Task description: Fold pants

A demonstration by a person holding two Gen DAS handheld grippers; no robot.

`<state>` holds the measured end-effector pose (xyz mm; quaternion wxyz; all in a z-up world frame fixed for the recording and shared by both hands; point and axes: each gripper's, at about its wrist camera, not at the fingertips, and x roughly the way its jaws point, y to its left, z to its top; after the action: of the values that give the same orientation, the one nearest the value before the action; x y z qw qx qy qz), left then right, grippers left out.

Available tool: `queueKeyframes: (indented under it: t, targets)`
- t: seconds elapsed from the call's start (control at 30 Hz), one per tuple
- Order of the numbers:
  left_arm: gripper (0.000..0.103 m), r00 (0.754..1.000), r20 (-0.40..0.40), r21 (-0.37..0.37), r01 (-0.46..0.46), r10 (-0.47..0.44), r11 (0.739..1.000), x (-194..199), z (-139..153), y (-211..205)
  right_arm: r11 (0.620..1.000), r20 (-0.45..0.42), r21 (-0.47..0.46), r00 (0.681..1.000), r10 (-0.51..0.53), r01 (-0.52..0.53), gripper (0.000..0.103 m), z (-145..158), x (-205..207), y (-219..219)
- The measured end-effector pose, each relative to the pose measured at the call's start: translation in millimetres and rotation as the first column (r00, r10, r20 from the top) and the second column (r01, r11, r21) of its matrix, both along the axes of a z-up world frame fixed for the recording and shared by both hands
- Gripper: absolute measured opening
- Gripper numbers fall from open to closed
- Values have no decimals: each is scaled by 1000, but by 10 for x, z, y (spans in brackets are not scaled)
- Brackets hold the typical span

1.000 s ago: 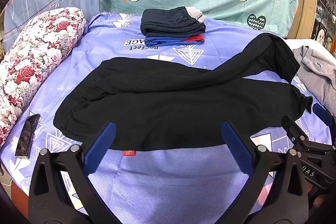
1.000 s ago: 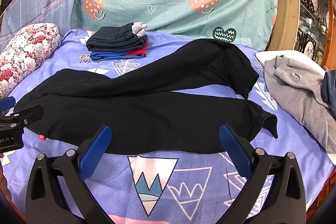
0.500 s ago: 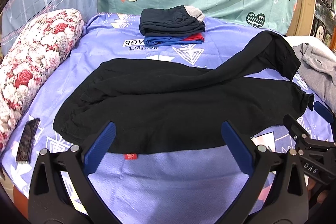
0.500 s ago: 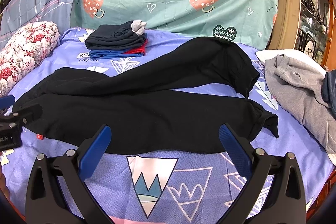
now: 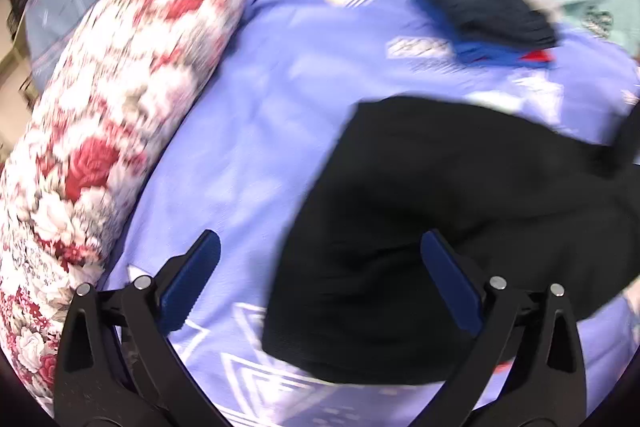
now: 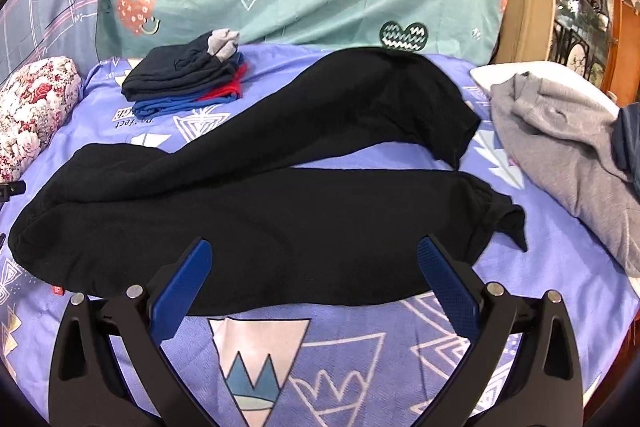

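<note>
Spreading the pants (image 6: 280, 211) flat across the frame's middle lets us fold; our left gripper (image 5: 320, 279) and right gripper (image 6: 316, 279) hover, jaws apart.

Pants (image 6: 280, 211): matt black knit cloth. Bedsheet (image 6: 360, 355): smooth printed cloth. Right gripper (image 6: 316, 291): matt black plastic, ribbed blue pads (image 6: 180, 291), shiny metal rivets.

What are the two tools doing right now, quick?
Left tool: open, holding nothing, over the waist end of the black pants.
Right tool: open, holding nothing, at the near edge of the pants.
</note>
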<state>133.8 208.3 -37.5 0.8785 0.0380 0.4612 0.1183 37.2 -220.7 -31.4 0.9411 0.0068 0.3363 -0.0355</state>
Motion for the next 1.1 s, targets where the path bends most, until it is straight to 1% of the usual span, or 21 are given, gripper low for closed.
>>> queueKeyframes:
  t: [0.07, 0.13, 0.17, 0.27, 0.33, 0.37, 0.47, 0.5, 0.53, 0.57, 0.63, 0.73, 0.8, 0.83, 0.87, 0.9, 0.93, 1.0, 1.1]
  targets:
    - [100, 999, -45, -31, -18, 17, 999, 17, -141, 179, 1000, -10, -14, 1000, 14, -14, 102, -11, 67, 67]
    - [100, 996, -90, -109, -24, 14, 994, 11, -305, 306, 999, -11, -27, 1000, 27, -27, 102, -8, 113, 123]
    - [99, 995, -102, -137, -26, 12, 990, -8, -353, 342, 999, -12, -31, 999, 34, -34, 102, -5, 140, 149]
    - [92, 992, -125, -228, -16, -13, 974, -35, -459, 370, 998, -15, -35, 999, 45, -45, 102, 7, 204, 193]
    - [83, 990, -135, -267, 1, -39, 964, -37, -486, 331, 998, -14, -34, 999, 48, -49, 102, 18, 234, 206]
    - [80, 989, -135, -284, 12, -52, 959, -26, -506, 306, 998, -13, -32, 999, 50, -50, 102, 21, 241, 207]
    - [76, 984, -167, -297, 6, -58, 955, 0, -560, 246, 998, -16, -29, 998, 52, -53, 102, 13, 251, 207]
    - [68, 982, -179, -308, 0, -58, 951, 2, -577, 244, 998, -19, -33, 998, 53, -53, 102, 9, 246, 202]
    - [53, 978, -203, -325, -20, -49, 945, -11, -606, 250, 998, -21, -40, 998, 51, -52, 102, 4, 242, 188]
    - [47, 975, -215, -330, -29, -45, 943, -12, -619, 252, 998, -24, -46, 999, 47, -48, 102, -2, 240, 166]
    - [37, 977, -210, -336, -32, -42, 941, -63, -602, 239, 999, -45, -28, 999, 28, -29, 102, -14, 233, 27]
    - [30, 981, -191, -330, -24, -41, 944, -140, -542, 176, 998, -102, 31, 994, -43, 46, 102, -74, 209, -355]
    - [29, 983, -180, -337, -23, -41, 941, -177, -501, 130, 988, -161, 54, 978, -135, 145, 102, -146, 171, -718]
    - [29, 983, -177, -338, -23, -40, 941, -189, -493, 124, 972, -201, 64, 957, -211, 228, 102, -206, 121, -1005]
    - [30, 983, -177, -335, -22, -40, 942, -196, -499, 109, 955, -226, 80, 939, -261, 284, 102, -252, 72, -1195]
    - [33, 983, -176, -333, -16, -46, 943, -217, -504, 114, 931, -253, 109, 915, -314, 349, 102, -299, -1, -1423]
    - [41, 982, -179, -330, 2, -64, 944, -215, -534, 98, 913, -267, 134, 902, -341, 385, 102, -327, -53, -1563]
    - [46, 980, -189, -336, 1, -69, 942, -208, -588, 99, 881, -289, 195, 884, -368, 431, 102, -382, -153, -1837]
    - [50, 981, -190, -382, -28, -48, 924, -231, -606, 181, 872, -280, 226, 886, -368, 434, 102, -412, -135, -2001]
